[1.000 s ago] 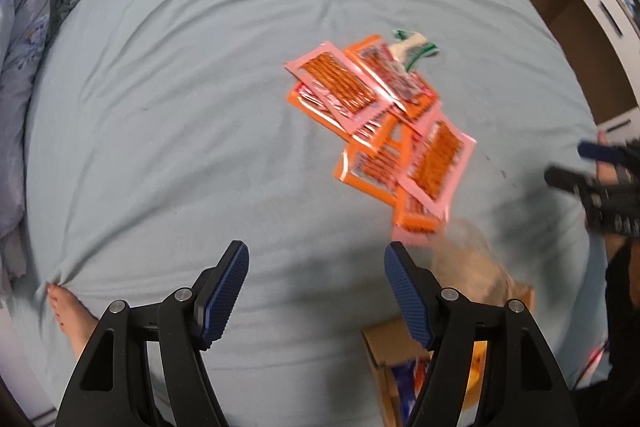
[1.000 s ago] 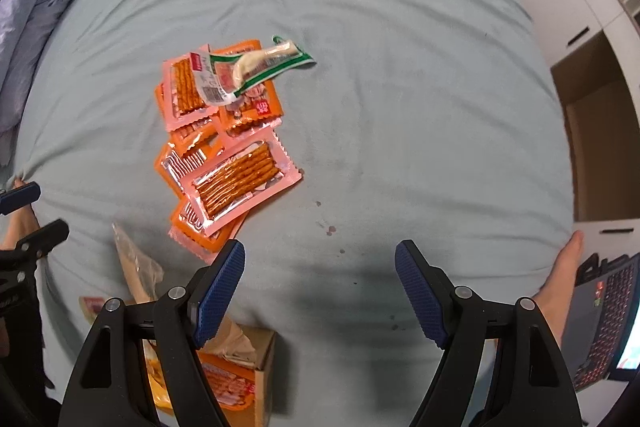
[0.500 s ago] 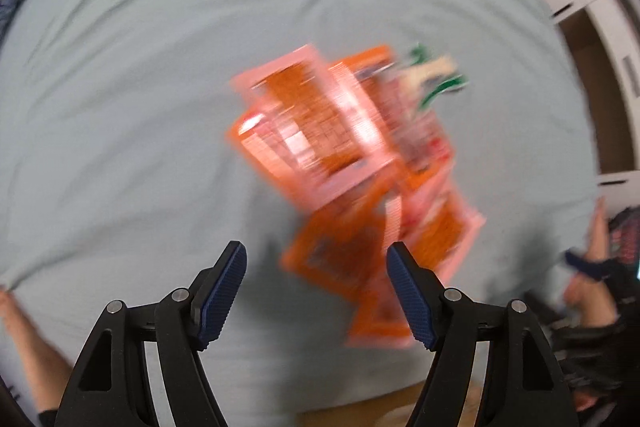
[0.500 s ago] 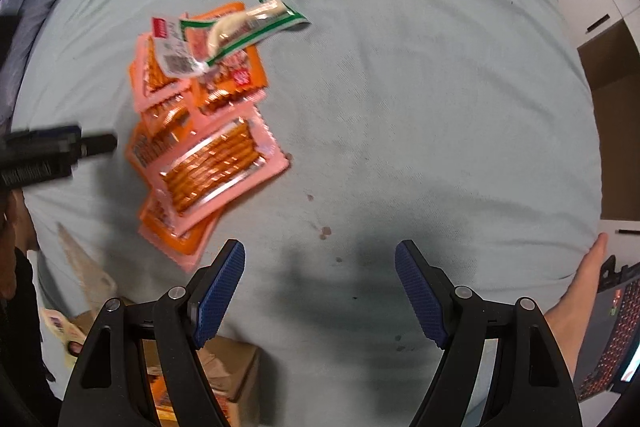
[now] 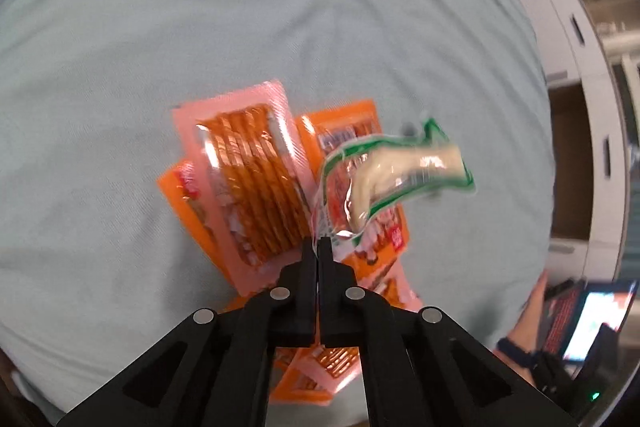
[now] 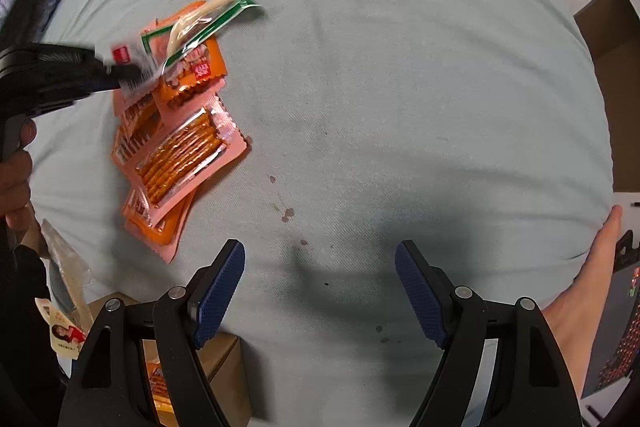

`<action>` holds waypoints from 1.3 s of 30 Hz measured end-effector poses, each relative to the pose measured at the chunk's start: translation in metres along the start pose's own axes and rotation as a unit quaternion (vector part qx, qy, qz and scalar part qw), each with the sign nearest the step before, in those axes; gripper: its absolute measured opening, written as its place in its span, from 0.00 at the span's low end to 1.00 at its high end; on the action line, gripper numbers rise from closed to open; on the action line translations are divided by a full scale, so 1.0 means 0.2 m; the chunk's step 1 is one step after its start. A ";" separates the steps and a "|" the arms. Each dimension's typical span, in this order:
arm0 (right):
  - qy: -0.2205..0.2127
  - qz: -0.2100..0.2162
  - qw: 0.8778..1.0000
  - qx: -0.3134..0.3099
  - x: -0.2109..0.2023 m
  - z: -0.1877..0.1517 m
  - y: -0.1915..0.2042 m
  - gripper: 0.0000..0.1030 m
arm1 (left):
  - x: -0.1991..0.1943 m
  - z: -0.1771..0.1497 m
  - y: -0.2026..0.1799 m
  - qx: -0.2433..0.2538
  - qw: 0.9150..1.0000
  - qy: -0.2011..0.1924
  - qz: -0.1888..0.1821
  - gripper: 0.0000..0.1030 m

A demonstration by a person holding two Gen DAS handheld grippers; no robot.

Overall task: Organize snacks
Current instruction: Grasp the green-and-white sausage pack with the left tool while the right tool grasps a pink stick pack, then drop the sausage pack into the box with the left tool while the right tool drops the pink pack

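Left claw [image 5: 318, 247] pinches the green-edged snack pouch [image 5: 396, 175], long axis pointing away; right claw [image 6: 320, 291] gapes wide.

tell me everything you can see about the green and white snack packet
The green and white snack packet is a clear plastic pouch with green edging and a pale, curved snack inside. The left gripper is shut on its end with the printed label, and the packet extends away from the tips over the pile of orange packets.

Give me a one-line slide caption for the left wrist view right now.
Left gripper shut on the edge of the green-trimmed snack packet, above the pile of orange snack packs on the pale blue bedsheet.
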State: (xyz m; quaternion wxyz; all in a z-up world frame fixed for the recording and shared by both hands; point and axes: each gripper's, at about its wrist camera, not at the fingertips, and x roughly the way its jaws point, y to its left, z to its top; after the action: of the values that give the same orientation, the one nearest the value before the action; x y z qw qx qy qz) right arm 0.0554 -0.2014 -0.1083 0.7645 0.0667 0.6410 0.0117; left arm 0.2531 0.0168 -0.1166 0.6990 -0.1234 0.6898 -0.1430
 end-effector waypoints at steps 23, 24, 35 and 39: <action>0.077 0.127 0.985 0.087 0.26 0.29 0.29 0.75 | -1.21 -0.95 -0.08 0.320 0.935 -0.078 -0.133 0.00; 0.088 0.114 0.987 0.078 0.30 0.32 0.32 0.75 | -1.18 -0.99 -0.09 0.337 0.930 -0.061 -0.133 0.00; 0.105 0.013 0.994 -0.031 0.43 0.33 0.55 0.67 | -0.71 -1.16 -0.18 0.392 0.912 0.096 -0.071 0.01; 0.103 0.010 0.992 -0.065 0.36 0.24 0.56 0.37 | -0.60 -1.19 -0.16 0.407 0.905 0.122 -0.017 0.04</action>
State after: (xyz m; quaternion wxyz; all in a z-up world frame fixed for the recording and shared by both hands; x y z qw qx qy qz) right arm 0.1224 -0.0864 -0.1572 0.6967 0.0220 0.7139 0.0675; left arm 0.0142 0.0370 0.0021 0.5963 0.1783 0.6492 -0.4373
